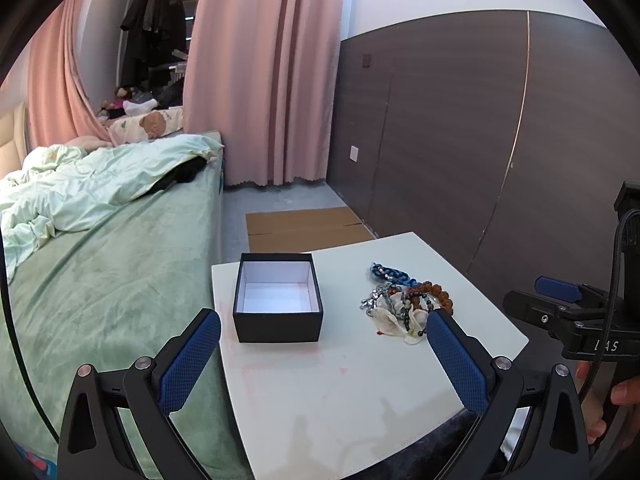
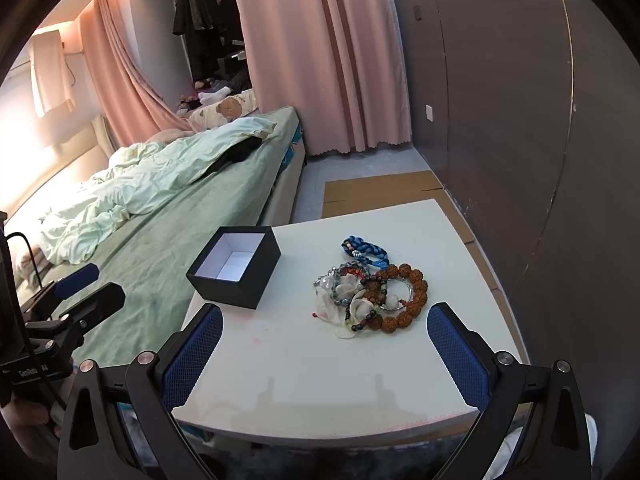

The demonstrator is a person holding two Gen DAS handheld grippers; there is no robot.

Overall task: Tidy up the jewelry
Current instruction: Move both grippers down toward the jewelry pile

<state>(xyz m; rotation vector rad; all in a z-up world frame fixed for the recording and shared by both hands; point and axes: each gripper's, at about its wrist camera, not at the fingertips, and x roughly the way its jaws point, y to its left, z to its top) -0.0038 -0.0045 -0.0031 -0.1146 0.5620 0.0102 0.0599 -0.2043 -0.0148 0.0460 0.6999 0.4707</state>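
Note:
An open black box (image 1: 277, 298) with a white inside stands empty on the left part of a white table (image 1: 328, 384). It also shows in the right wrist view (image 2: 235, 266). A pile of jewelry (image 1: 406, 300) lies to its right: a blue braided bracelet (image 2: 365, 253), a brown bead bracelet (image 2: 404, 300), and small bead strings on white cloth. My left gripper (image 1: 324, 320) is open above the table's near part, empty. My right gripper (image 2: 325, 316) is open and empty, just short of the pile (image 2: 370, 294). Each gripper shows at the edge of the other's view.
A bed (image 1: 104, 264) with green sheets and a rumpled duvet runs along the table's left side. Flat cardboard (image 1: 304, 228) lies on the floor beyond the table. A dark panelled wall (image 1: 460, 140) stands on the right. Pink curtains (image 1: 264, 72) hang behind.

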